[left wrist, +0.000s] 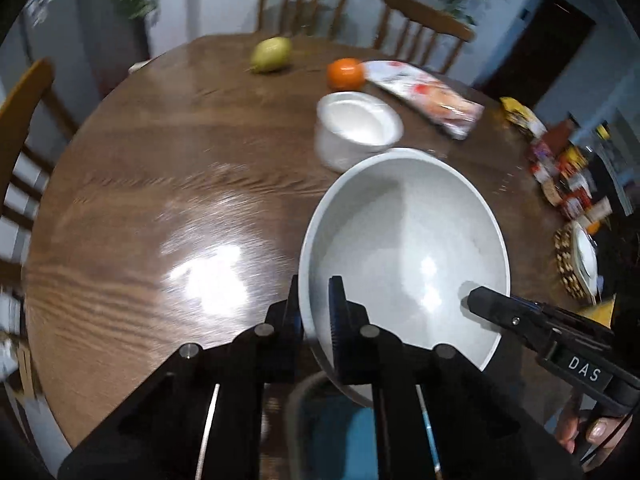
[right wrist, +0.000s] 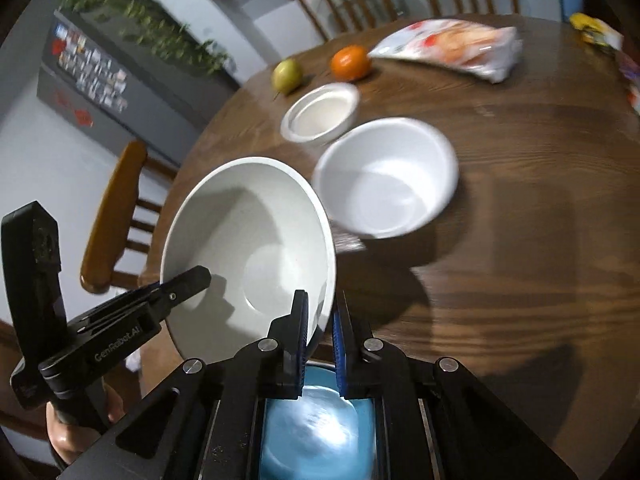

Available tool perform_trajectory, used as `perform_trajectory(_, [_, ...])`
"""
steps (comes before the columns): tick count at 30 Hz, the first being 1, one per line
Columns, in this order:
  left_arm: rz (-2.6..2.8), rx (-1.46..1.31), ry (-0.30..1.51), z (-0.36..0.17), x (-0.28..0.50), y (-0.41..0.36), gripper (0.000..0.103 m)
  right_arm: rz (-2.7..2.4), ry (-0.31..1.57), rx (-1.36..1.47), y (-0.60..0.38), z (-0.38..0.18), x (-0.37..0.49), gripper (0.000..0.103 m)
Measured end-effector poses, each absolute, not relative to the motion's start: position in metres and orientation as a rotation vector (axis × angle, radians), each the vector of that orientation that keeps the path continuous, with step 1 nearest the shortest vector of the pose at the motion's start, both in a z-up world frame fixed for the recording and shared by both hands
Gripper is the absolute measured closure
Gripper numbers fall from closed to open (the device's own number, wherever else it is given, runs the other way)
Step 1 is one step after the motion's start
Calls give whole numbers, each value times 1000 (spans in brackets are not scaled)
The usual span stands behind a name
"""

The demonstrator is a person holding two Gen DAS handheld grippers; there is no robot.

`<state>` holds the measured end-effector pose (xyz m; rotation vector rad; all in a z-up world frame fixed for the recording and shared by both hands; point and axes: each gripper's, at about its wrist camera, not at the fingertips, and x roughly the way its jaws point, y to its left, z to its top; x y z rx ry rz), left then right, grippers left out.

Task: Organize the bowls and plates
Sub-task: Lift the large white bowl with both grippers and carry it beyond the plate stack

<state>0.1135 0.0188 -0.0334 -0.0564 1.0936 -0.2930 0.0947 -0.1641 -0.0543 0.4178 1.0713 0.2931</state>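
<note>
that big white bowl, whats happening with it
A person holds the big white bowl tilted above the wooden table, with the left gripper and the right gripper each clamped on its rim. Two smaller white bowls sit on the table beyond it.

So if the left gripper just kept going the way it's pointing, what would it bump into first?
The left gripper is clamped on the rim of the large white bowl, so the bowl leads. Ahead lies the smaller white bowl, probably first, though depth is unclear.
</note>
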Motion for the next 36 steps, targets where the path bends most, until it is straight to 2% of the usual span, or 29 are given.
perform_trajectory(11, [-467,87,1132,-56,109,-110,94,70,1042,483,-268,-62,50,91])
perform_trajectory(16, [-492,113,1175,-73,108,-145,94,5,1075,493,-304,-77,45,90])
perform_trajectory(36, [-425,161,1196,-98,122,-166,90,-28,1127,405,-316,-100,64,90])
